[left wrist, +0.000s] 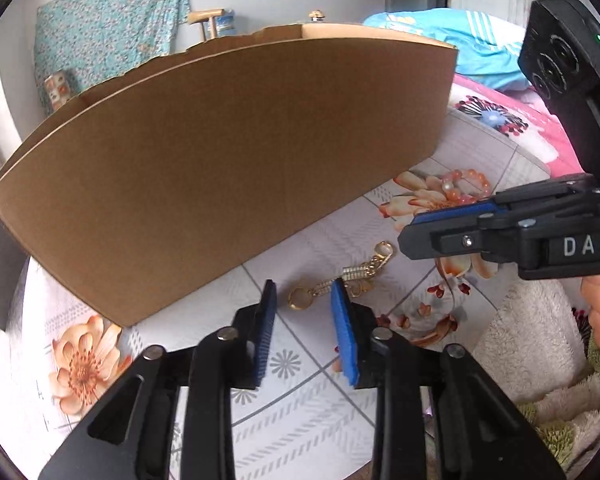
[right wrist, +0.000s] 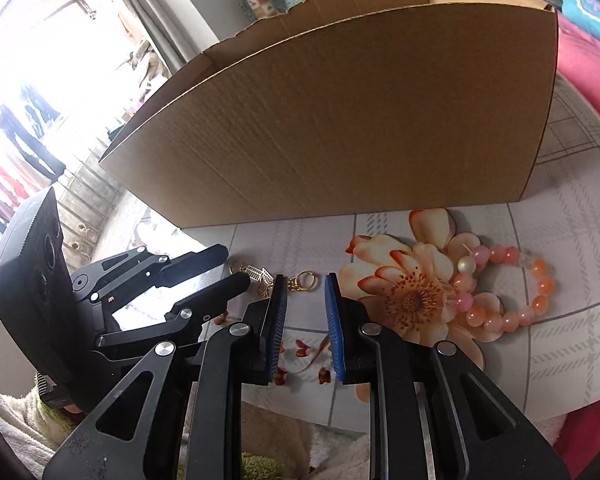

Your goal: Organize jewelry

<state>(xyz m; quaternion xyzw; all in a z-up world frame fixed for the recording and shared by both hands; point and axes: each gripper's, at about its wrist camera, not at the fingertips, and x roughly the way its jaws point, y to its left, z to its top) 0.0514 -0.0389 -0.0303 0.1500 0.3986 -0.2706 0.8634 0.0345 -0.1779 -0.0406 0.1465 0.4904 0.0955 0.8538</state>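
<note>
One cardboard box (right wrist: 340, 120), one gold chain (left wrist: 340, 280), one pink-orange bead bracelet (right wrist: 508, 292) on the flowered cloth (right wrist: 560, 240). Both grippers tilt downward: left gripper (left wrist: 304, 292) parted, empty, over the chain before the box; right gripper (right wrist: 306, 284) likewise parted, empty.
</note>
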